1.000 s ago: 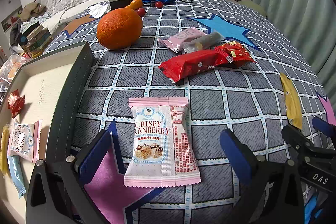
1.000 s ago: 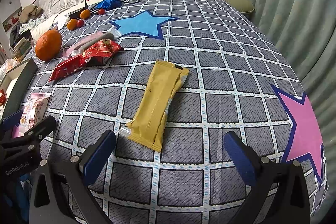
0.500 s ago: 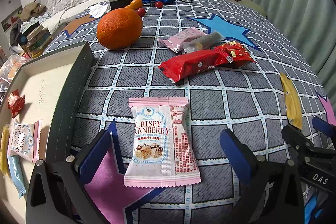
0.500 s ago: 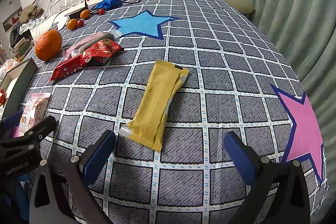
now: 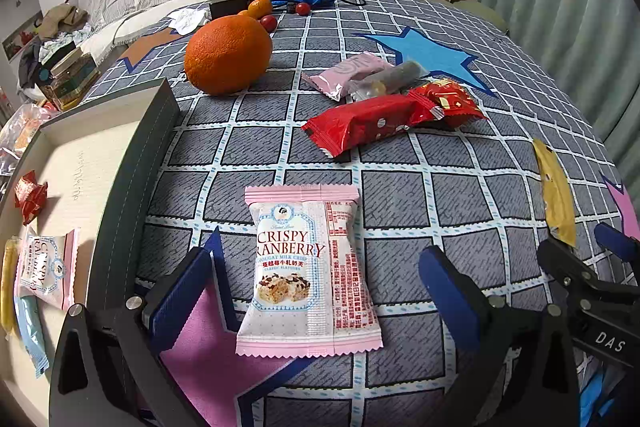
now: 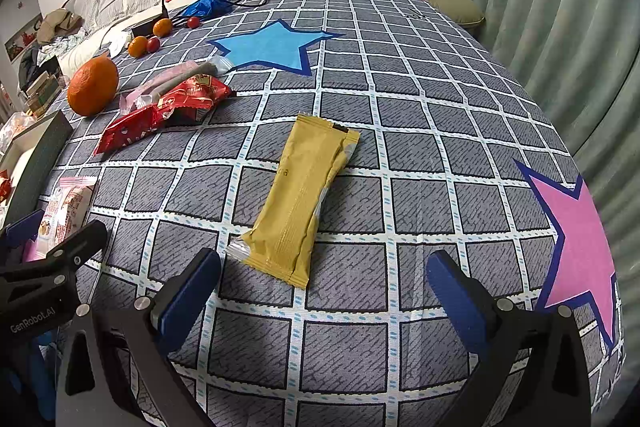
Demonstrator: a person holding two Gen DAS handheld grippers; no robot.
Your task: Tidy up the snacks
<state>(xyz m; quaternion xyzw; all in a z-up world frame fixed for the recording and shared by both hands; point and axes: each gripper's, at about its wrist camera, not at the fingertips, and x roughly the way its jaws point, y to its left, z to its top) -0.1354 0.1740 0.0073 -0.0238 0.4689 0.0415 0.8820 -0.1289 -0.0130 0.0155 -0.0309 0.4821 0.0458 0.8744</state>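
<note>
"CRISPY CRANBERRY" on the pink packet (image 5: 306,267), "DAS" on the right claw (image 5: 610,247), "GenRobot.AI" on the left claw (image 6: 52,231)

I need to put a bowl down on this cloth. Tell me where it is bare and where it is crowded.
Bare: the checks between the yellow packet and the pink star, and beyond the blue star toward the armchair. Crowded: the red wrappers and orange, with the box close by.
</note>
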